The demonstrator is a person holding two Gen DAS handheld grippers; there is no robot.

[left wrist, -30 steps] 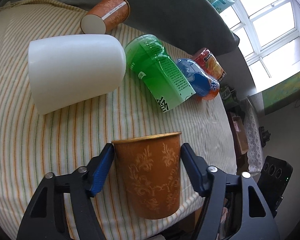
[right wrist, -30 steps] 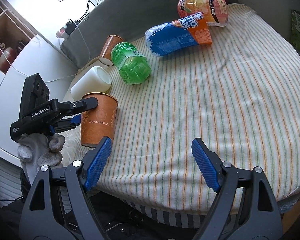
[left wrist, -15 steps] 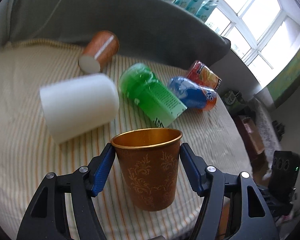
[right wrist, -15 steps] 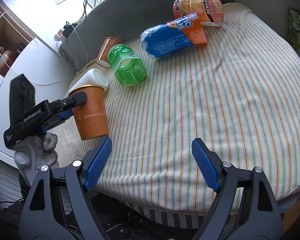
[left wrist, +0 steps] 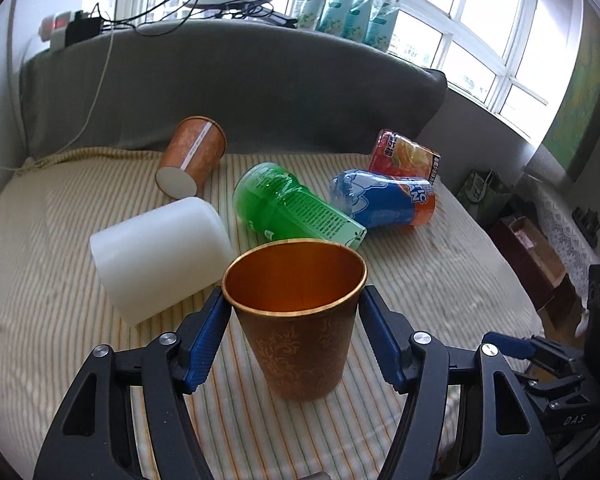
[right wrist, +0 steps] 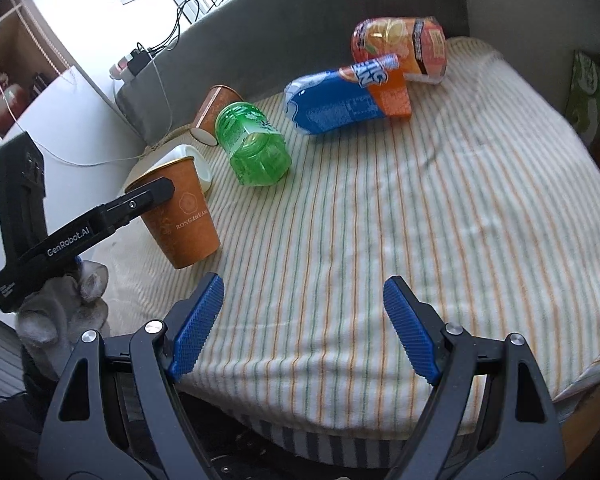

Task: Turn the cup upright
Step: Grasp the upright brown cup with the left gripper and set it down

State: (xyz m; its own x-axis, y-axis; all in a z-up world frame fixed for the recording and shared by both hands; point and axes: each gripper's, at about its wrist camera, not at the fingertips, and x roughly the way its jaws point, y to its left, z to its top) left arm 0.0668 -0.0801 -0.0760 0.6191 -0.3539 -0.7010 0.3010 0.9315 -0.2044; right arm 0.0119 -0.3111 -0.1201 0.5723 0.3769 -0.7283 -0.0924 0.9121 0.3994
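Orange cup (left wrist: pixel 298 318) held mouth-up in our left gripper (left wrist: pixel 296 338).

Our left tongs grip the cup by its sides near the rim; it tilts slightly, its base on or just above the striped cloth (right wrist: pixel 420 208) — we cannot tell which. From the cup, the white cup (left wrist: pixel 160 258) lies on its side at 10 o'clock, the green bottle (left wrist: pixel 288 208) at 12, and the blue-and-orange bottle (left wrist: pixel 384 204) at 1. Our right gripper (right wrist: pixel 304 326) hangs wide apart over the cloth's near edge, holding nothing.
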